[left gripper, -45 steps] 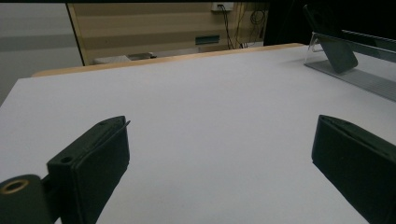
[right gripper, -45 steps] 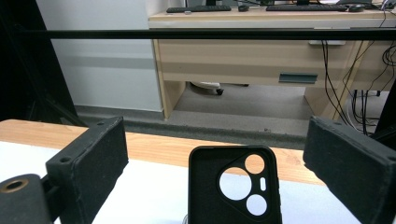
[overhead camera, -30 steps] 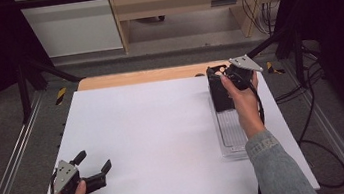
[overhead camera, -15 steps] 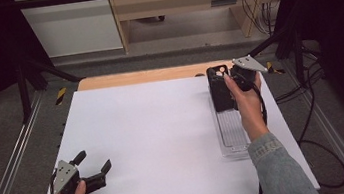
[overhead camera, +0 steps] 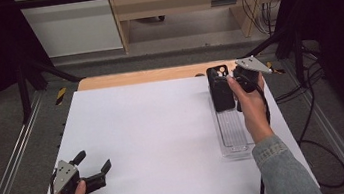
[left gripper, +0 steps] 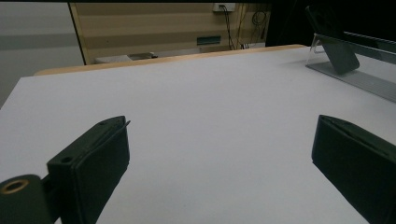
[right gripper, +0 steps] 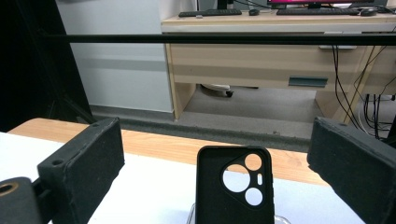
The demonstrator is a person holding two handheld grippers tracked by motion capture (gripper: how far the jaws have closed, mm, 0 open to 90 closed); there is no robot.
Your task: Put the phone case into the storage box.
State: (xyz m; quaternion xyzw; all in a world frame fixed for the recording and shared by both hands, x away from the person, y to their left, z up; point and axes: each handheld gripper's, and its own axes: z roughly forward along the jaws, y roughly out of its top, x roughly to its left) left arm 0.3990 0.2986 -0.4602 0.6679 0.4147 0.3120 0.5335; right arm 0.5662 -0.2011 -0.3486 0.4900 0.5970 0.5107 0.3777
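A black phone case (overhead camera: pixel 220 89) with round camera cut-outs stands upright at the far end of a clear plastic tray (overhead camera: pixel 235 131) on the right of the white table. My right gripper (overhead camera: pixel 230 75) hovers just behind and above it, jaws wide open. In the right gripper view the phone case (right gripper: pixel 233 186) rises between the jaws of my right gripper (right gripper: pixel 215 133), and neither pad touches it. My left gripper (overhead camera: pixel 93 160) rests open near the front left corner with nothing between its jaws. From the left gripper view, the phone case (left gripper: pixel 338 53) leans far off to the right of my left gripper (left gripper: pixel 222 123).
The white table top (overhead camera: pixel 154 129) stretches between the two grippers. A wooden strip (overhead camera: pixel 147 76) runs along its far edge. Metal rails flank both sides, and cables (overhead camera: pixel 308 109) trail over the floor at the right. A desk (right gripper: pixel 280 60) stands beyond the table.
My right gripper has edged slightly to the right above the phone case. The left gripper and the case have stayed put.
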